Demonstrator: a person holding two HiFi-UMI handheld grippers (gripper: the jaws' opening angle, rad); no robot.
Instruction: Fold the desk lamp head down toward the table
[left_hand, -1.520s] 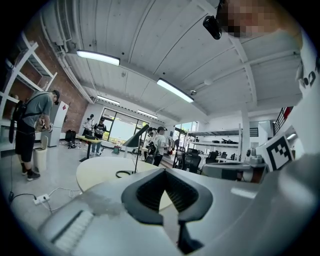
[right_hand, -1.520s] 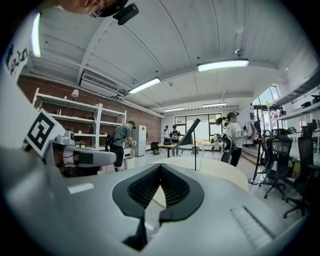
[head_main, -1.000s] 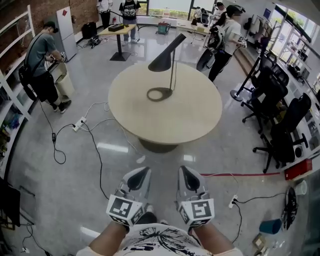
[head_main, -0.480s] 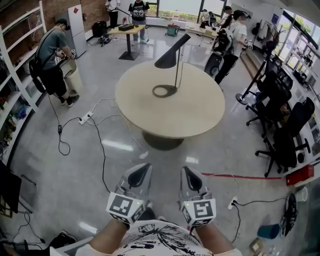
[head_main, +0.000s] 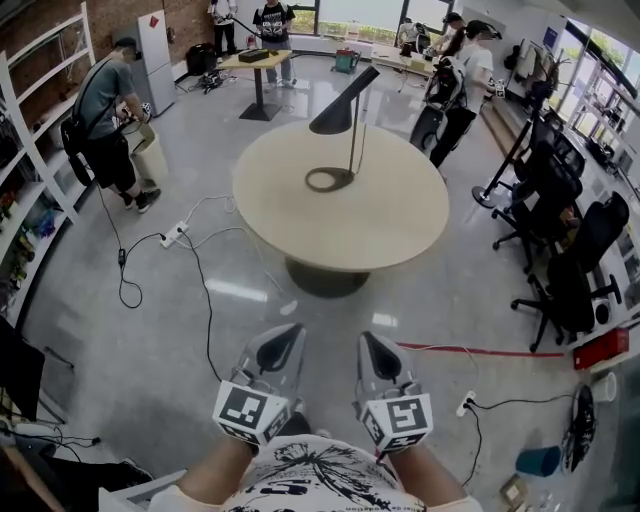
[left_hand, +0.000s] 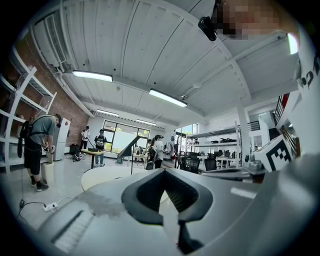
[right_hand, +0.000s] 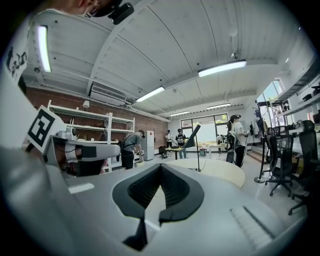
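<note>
Lamp (head_main: 338, 112) sits on the far side of the round table (head_main: 400, 230), well ahead of me, with its head raised and slanted. Only the head view shows its ring base flat on the tabletop; both gripper views catch just a side silhouette, plus ceiling strip lights (left_hand: 162, 97) that the head view misses. Left gripper (head_main: 282, 345) and right gripper (head_main: 372, 345) are held low near my body, tips closed together on nothing. The red label on the white cabinet (head_main: 155, 45) is too small to read.
</note>
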